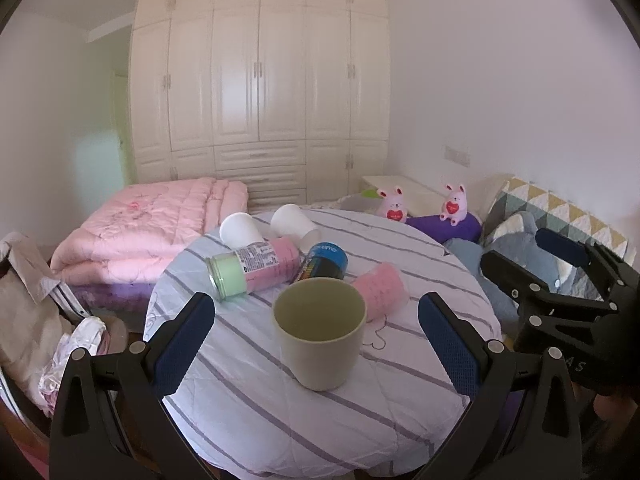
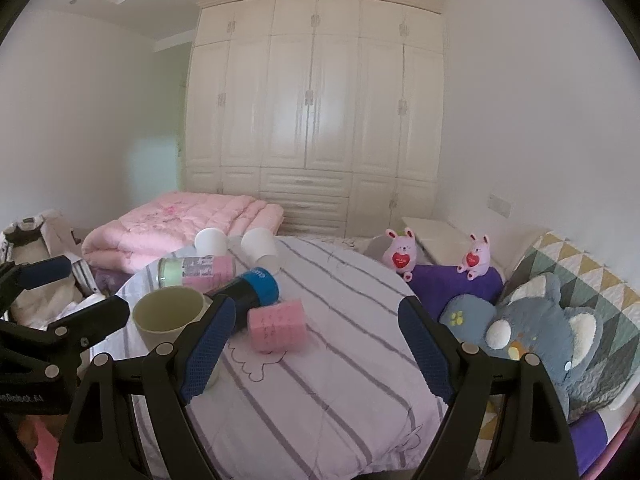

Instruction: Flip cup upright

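A pale green cup point(image 1: 320, 336) stands upright, mouth up, on the round striped table point(image 1: 320, 420). It sits between the wide-open fingers of my left gripper point(image 1: 316, 340), touching neither. It also shows in the right wrist view point(image 2: 168, 316), left of my right gripper point(image 2: 316, 344), which is open and empty over the table. A pink cup point(image 1: 380, 288) lies on its side just behind the green one; it also shows in the right wrist view point(image 2: 276, 324). Two white paper cups point(image 1: 240, 230) point(image 1: 294, 222) lie at the far edge.
A pink and green bottle point(image 1: 252, 266) and a blue and black can point(image 1: 324, 262) lie on the table. A folded pink quilt point(image 1: 140, 232) is behind left. Plush toys point(image 2: 540, 332) and pillows lie to the right. A wardrobe fills the back wall.
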